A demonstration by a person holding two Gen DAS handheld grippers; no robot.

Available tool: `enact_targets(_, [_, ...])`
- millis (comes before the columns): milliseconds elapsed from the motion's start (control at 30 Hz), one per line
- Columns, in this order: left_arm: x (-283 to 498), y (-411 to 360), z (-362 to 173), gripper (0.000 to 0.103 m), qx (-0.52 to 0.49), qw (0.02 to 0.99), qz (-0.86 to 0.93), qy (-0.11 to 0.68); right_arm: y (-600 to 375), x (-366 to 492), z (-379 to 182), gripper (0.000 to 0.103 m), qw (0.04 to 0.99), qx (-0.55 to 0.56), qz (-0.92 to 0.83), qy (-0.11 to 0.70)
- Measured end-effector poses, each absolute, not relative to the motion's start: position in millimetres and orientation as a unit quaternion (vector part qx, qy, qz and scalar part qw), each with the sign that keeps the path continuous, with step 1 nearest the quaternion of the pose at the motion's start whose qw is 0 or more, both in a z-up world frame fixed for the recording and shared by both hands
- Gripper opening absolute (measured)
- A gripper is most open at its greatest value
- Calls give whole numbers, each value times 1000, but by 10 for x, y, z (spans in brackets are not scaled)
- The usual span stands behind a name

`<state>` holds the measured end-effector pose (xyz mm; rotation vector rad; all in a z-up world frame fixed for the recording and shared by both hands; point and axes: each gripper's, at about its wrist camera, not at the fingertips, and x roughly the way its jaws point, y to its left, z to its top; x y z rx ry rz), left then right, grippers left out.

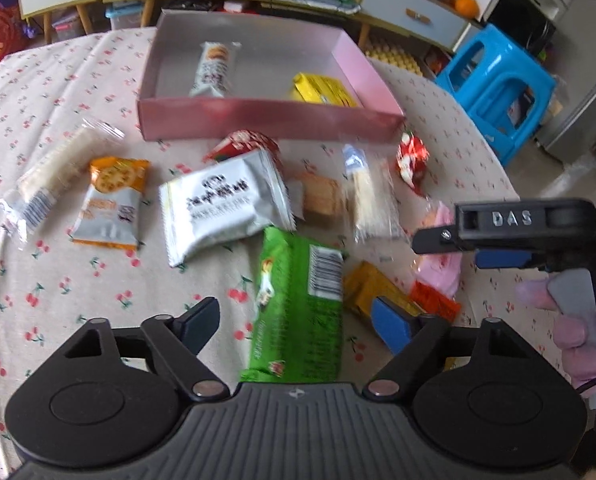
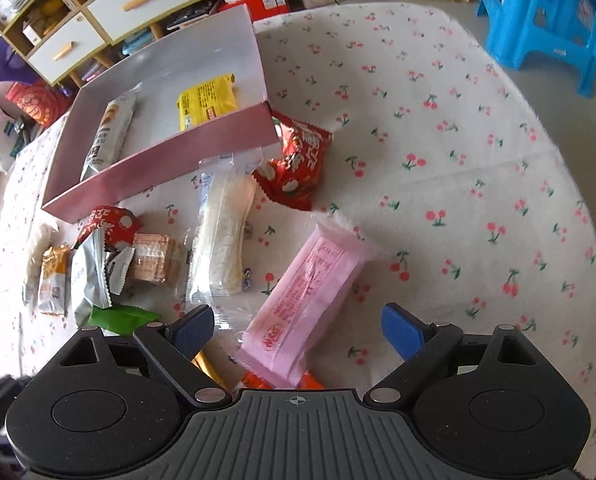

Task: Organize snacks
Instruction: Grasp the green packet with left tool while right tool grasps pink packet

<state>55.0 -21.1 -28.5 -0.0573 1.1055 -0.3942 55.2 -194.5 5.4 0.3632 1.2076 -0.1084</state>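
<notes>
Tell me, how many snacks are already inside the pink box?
2: a white cookie packet at the pink box's left side, a yellow packet at its right. None looks hidden.

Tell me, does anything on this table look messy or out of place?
Yes. Only two snacks lie inside the pink box: a white packet and a yellow packet. The rest are scattered on the cherry tablecloth, some overlapping, such as the white pouch over a red packet. Nothing looks spilled or torn.
</notes>
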Motion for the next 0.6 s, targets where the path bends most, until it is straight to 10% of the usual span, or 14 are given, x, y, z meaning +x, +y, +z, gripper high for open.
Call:
enact_targets(300, [472,-268,-357,49,-8,829,-179,530,-1842,583,-22,89,811,139,-74,564])
enact_targets(600, [438,-295,-315,40,-9,828,-195,525,-1911,536,-18,54,812,167,-66,556])
